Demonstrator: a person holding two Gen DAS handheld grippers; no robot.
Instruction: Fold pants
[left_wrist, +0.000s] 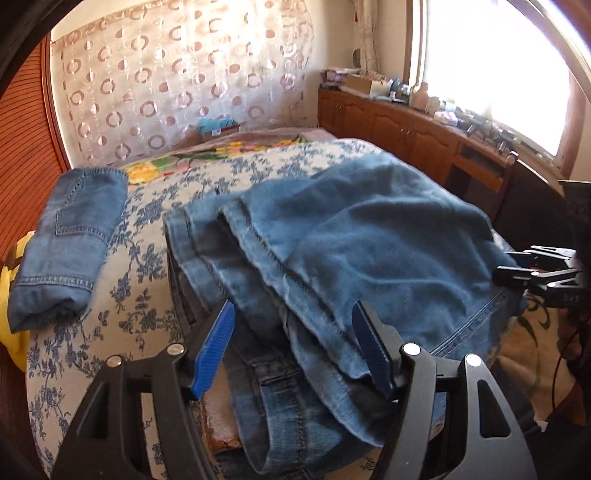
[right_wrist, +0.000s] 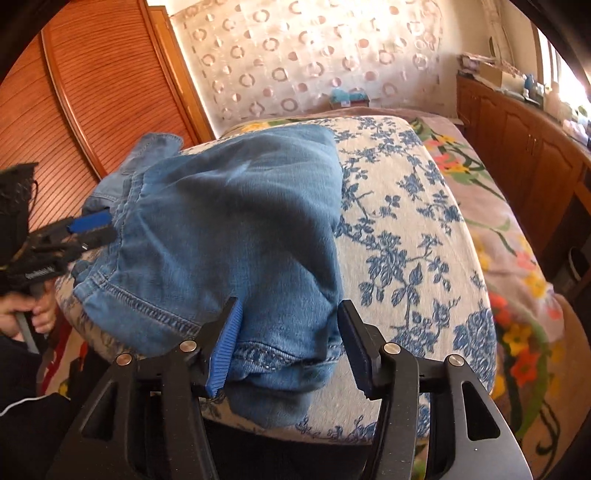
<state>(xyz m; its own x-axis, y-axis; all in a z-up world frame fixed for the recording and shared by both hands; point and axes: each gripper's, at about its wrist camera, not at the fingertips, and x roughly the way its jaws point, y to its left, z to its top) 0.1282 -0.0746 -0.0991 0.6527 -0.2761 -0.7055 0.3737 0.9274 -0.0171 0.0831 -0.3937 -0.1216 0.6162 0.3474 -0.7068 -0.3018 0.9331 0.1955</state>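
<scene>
Blue jeans (left_wrist: 351, 251) lie folded in a loose pile on a blue-flowered cushion (left_wrist: 122, 306). My left gripper (left_wrist: 293, 332) is open, its blue pads either side of the pile's near edge, touching nothing firmly. In the right wrist view the same jeans (right_wrist: 229, 236) cover the cushion's (right_wrist: 406, 240) left half. My right gripper (right_wrist: 290, 336) is open around the hem at the near edge. The left gripper (right_wrist: 92, 229) shows at the pile's left side, the right gripper (left_wrist: 535, 273) at its right side.
A second folded pair of jeans (left_wrist: 70, 240) lies at the cushion's left. A floral bedspread (right_wrist: 498, 221) lies beyond. Wooden cabinets (left_wrist: 406, 133) with clutter run under the window. A slatted wooden door (right_wrist: 92, 92) stands at left.
</scene>
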